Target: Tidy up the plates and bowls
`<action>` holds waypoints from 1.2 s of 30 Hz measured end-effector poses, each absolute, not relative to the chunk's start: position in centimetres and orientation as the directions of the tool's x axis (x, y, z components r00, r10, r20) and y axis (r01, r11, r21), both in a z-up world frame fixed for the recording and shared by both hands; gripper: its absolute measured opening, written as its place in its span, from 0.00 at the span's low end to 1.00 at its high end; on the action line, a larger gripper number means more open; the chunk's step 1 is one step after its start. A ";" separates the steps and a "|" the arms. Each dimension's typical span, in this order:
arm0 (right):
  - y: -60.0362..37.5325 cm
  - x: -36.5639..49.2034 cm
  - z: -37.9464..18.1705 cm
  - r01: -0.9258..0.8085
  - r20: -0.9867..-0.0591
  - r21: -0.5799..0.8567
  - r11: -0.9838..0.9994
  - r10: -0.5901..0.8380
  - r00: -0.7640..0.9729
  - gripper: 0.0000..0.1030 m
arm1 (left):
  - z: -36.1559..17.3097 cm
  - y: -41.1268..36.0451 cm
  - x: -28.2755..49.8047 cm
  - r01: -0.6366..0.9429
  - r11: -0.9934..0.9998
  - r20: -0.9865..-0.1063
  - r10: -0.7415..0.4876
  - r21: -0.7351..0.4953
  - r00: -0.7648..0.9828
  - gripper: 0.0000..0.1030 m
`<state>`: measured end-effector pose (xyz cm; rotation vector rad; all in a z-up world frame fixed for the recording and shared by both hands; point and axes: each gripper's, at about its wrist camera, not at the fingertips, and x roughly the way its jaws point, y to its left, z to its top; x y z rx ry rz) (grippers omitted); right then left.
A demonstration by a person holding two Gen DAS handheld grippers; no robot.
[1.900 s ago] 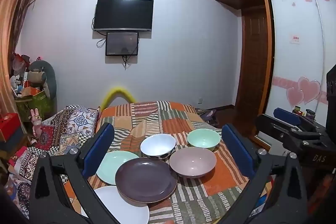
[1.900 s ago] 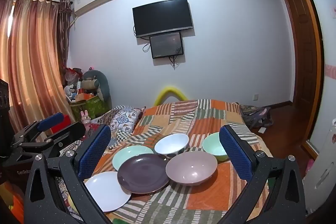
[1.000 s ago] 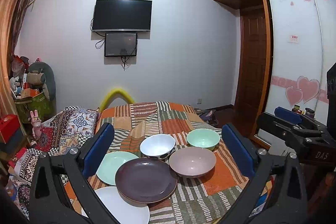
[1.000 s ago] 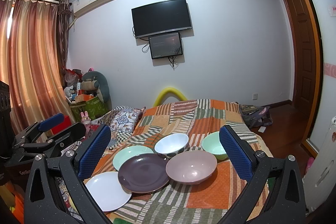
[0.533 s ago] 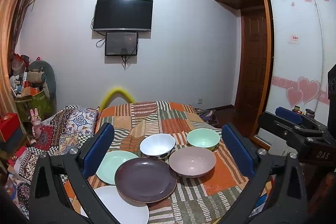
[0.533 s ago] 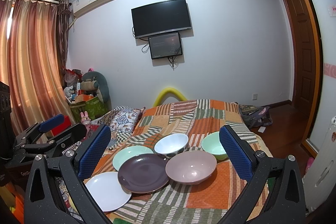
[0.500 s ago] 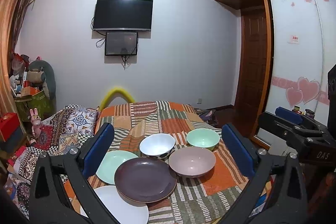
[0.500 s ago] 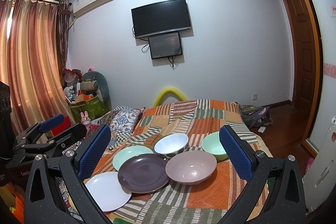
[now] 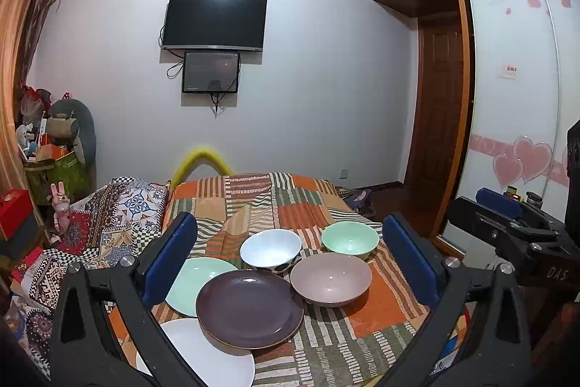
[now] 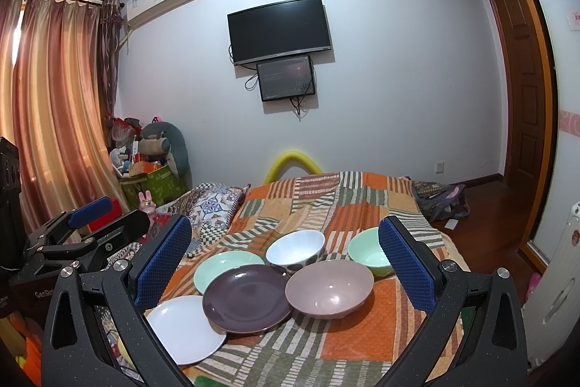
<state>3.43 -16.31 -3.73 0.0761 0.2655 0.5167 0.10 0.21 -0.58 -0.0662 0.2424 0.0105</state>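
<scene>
Nothing sorted yet, by the look of it. Six pieces lie loose on the bed (image 9: pixel 362 325), over a striped orange-and-green patchwork cover, grouped toward its near end. No two like pieces are stacked.

Left tongs (image 9: pixel 290 263): jaws wide apart, empty, held above the near edge of the bed, touching nothing. Right tongs (image 10: pixel 284 263): likewise apart and empty, held clear of the dishes.

Plates, three:
- white plate (image 9: pixel 203 354), nearest the near left corner, flat and plain.
- dark purple plate (image 9: pixel 250 307), glossy, shallow, its left rim lapping over the white plate and apparently over the green one too.
- pale green plate (image 9: pixel 192 278), behind and left, partly covered by the purple plate.

Bowls, three:
- white bowl (image 9: pixel 270 247), deep, with dark spots on its outer wall, just behind the purple plate; touching or nearly so.
- mauve bowl (image 9: pixel 330 278), wide and shallow, shiny inside, just right of the purple plate.
- mint green bowl (image 9: pixel 349 238), smallest and deepest, furthest right, close behind the mauve bowl.

All upright, all empty, no chips visible.

Judgement: task at the very start. Left to do: gather the plates into one stack and nest the bowls into another. The overlapping plates sit on a soft cover, so rims may be awkward to get under.
</scene>
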 end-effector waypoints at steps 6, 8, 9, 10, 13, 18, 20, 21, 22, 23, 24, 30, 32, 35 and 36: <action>-16.2 3.4 -3.8 -0.478 -0.232 0.137 0.867 0.498 0.836 1.00 | -0.6 0.2 0.1 -0.019 0.998 -0.239 0.003 -0.065 0.971 1.00; -16.1 3.4 -3.7 -0.479 -0.233 0.137 0.867 0.498 0.835 1.00 | -0.6 0.2 0.1 -0.018 0.998 -0.239 0.002 -0.066 0.971 1.00; -16.0 3.4 -3.7 -0.478 -0.233 0.137 0.867 0.498 0.835 1.00 | -0.6 0.2 0.2 -0.018 0.998 -0.240 0.002 -0.065 0.971 1.00; -16.0 3.4 -3.7 -0.477 -0.233 0.137 0.868 0.497 0.836 1.00 | -0.5 0.1 0.2 -0.017 0.998 -0.241 0.001 -0.065 0.971 1.00; -16.0 3.4 -3.7 -0.479 -0.235 0.137 0.867 0.498 0.835 1.00 | -0.5 0.1 0.2 -0.019 0.998 -0.240 0.003 -0.065 0.971 1.00; -16.0 3.4 -3.7 -0.480 -0.234 0.133 0.867 0.498 0.835 1.00 | -0.5 0.2 0.2 -0.020 0.997 -0.239 0.003 -0.068 0.971 1.00; -15.9 3.4 -3.7 -0.480 -0.234 0.132 0.867 0.498 0.835 1.00 | -0.5 0.2 0.2 -0.020 0.997 -0.240 0.003 -0.071 0.971 1.00; -15.9 3.4 -3.7 -0.480 -0.233 0.133 0.867 0.498 0.835 1.00 | -0.5 0.2 0.2 -0.020 0.997 -0.240 0.002 -0.072 0.971 1.00; -15.9 3.4 -3.7 -0.480 -0.233 0.133 0.867 0.498 0.835 1.00 | -0.5 0.2 0.2 -0.020 0.997 -0.241 0.001 -0.073 0.971 1.00; -15.9 3.4 -3.7 -0.480 -0.234 0.133 0.867 0.498 0.835 1.00 | -0.5 0.2 0.2 -0.019 0.997 -0.241 0.001 -0.073 0.970 1.00; -15.9 3.4 -3.7 -0.480 -0.234 0.133 0.867 0.498 0.835 1.00 | -0.5 0.2 0.1 -0.019 0.997 -0.241 0.001 -0.073 0.971 1.00; -15.8 3.4 -3.7 -0.478 -0.234 0.129 0.869 0.495 0.837 1.00 | -0.6 0.3 0.4 -0.020 0.997 -0.248 0.001 -0.074 0.969 1.00; -15.6 3.5 -3.8 -0.478 -0.237 0.128 0.869 0.495 0.836 1.00 | -0.7 0.4 0.6 -0.022 0.997 -0.253 0.002 -0.074 0.967 1.00; -15.3 3.7 -4.0 -0.480 -0.247 0.124 0.869 0.495 0.833 1.00 | -1.1 0.7 1.1 -0.026 0.996 -0.266 0.003 -0.081 0.964 1.00; -15.2 3.8 -4.1 -0.480 -0.250 0.122 0.869 0.495 0.832 1.00 | -1.3 0.9 1.3 -0.026 0.996 -0.273 0.002 -0.084 0.962 1.00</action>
